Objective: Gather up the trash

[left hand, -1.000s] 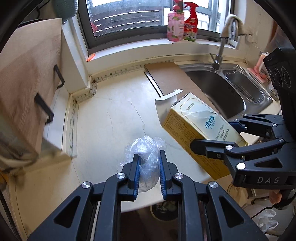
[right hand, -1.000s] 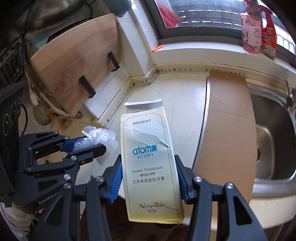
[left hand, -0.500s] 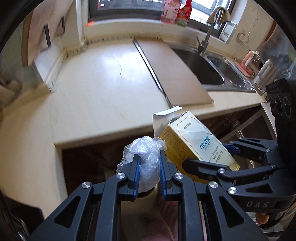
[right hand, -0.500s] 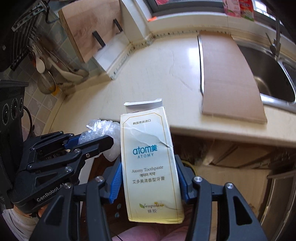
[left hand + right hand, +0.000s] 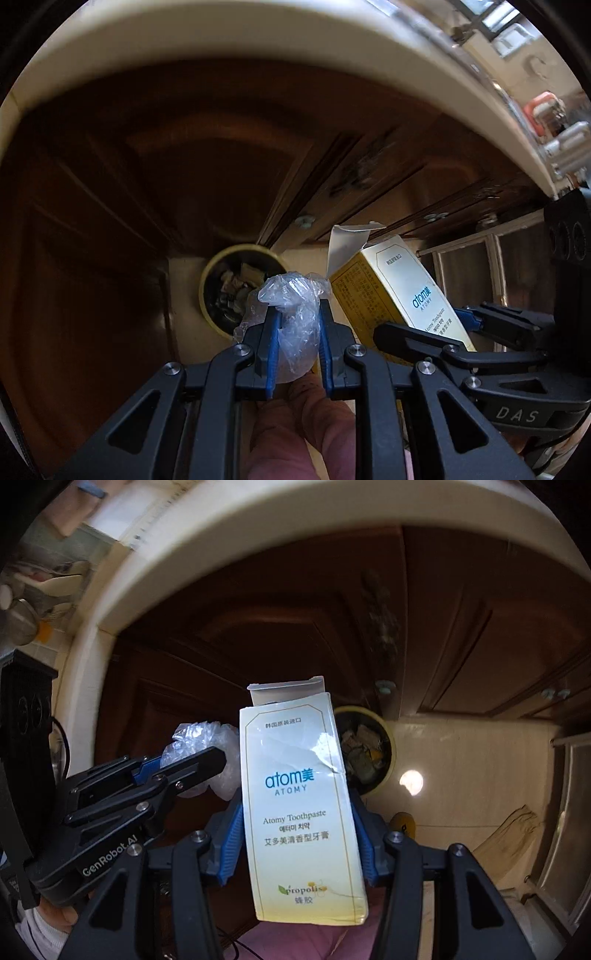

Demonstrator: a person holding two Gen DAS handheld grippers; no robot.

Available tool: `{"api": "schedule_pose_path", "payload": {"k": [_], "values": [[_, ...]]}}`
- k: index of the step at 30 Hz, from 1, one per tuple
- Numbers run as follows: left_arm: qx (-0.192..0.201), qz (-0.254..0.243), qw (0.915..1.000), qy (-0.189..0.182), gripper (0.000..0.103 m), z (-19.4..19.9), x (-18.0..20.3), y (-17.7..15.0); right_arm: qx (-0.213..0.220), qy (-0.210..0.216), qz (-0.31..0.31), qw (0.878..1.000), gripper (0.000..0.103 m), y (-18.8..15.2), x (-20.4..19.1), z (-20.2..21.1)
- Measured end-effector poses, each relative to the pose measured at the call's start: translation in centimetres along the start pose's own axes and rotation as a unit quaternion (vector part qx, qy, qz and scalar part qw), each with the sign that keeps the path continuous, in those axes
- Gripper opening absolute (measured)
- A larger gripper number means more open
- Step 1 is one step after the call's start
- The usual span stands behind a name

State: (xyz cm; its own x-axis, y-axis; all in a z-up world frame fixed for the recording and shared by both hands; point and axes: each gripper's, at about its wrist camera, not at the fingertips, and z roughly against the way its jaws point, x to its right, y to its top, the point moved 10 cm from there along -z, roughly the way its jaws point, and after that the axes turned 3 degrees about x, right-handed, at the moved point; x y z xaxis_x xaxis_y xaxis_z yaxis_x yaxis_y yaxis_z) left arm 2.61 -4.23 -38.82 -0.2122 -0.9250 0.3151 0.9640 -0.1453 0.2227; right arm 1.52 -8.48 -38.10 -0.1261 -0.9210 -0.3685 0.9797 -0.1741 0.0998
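I see 2 items | left hand-held gripper [image 5: 295,332] clamped on 1 plastic wad [image 5: 291,314] | right hand-held gripper [image 5: 295,834] clamped on 1 toothpaste box [image 5: 299,794] | 1 bin [image 5: 210,273] on floor, far, below both

right hand-held gripper [image 5: 297,834] clamps toothpaste box [image 5: 301,805] | trash bin [image 5: 388,771] beyond | plastic wrap [image 5: 207,746] left

The left gripper [image 5: 295,332] clamps a crumpled plastic wrap [image 5: 291,317]; just to its right the right gripper [image 5: 297,834] clamps a toothpaste box [image 5: 299,805], flap end forward. Below and beyond both, a trash bin [image 5: 207,280] stands on the floor [image 5: 461,760], with scraps inside, before the cabinet doors [image 5: 184,166]. The countertop edge [image 5: 258,44] overhangs the doors.
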Motion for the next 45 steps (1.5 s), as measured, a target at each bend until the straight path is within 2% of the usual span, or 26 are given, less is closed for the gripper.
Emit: {"api": "schedule_pose_path", "payload": {"k": [11,13,14,15,17,18,20,26,32,34,36,45], "values": [[0.005,0.047,0.9989,0.004,0.02,-14.1,-6.6,-2.4,-0.038,0.008,-0.012,0.999,0.053,0.4,6.5,-15.9],[-0.001,0.05,0.9987,0.005,0.03,-16.0,-7.4,-2.8,-0.044,0.01,-0.011,0.999,0.053,0.6,7.2,-18.4],[-0.005,0.053,0.9986,0.005,0.041,-16.8,-7.8,-2.9,-0.045,0.01,-0.013,0.999,0.053,0.8,7.6,-19.3],[-0.008,0.056,0.9984,0.007,0.061,-17.5,-8.1,-2.8,-0.047,0.014,-0.021,0.999,0.055,0.8,8.1,-20.3],[-0.007,0.067,0.9976,0.015,0.081,-18.5,-9.0,-3.1,-0.05,0.017,-0.036,0.998,0.06,1.1,8.5,-21.5],[-0.005,0.071,0.9973,0.015,0.082,-19.0,-9.2,-3.2,-0.048,0.017,-0.045,0.998,0.066,1.1,8.8,-22.0],[-0.004,0.079,0.9966,0.022,0.083,-19.2,-10.1,-3.5,-0.044,0.019,-0.055,0.997,0.068,1.3,9.3,-22.5],[0.003,0.072,0.9966,0.042,0.083,-18.1,-10.7,-3.6,-0.03,-0.002,-0.038,0.999,0.068,1.5,9.1,-21.6],[0.012,0.066,0.9968,0.042,0.083,-15.1,-9.6,-3.1,-0.021,-0.01,-0.028,0.999,0.068,1.3,8.5,-18.4],[0.012,0.064,0.997,0.042,0.084,-13.7,-9.1,-3.0,-0.019,-0.012,-0.029,0.999,0.068,1.1,8.1,-16.9],[0.012,0.06,0.9972,0.042,0.092,-12.2,-8.4,-2.8,-0.017,-0.013,-0.028,0.999,0.068,1.0,7.7,-15.3],[0.021,0.044,0.9975,0.052,0.098,-3.6,-5.2,-1.8,0.004,-0.022,-0.028,0.999,0.068,0.8,4.9,-6.6]]}}
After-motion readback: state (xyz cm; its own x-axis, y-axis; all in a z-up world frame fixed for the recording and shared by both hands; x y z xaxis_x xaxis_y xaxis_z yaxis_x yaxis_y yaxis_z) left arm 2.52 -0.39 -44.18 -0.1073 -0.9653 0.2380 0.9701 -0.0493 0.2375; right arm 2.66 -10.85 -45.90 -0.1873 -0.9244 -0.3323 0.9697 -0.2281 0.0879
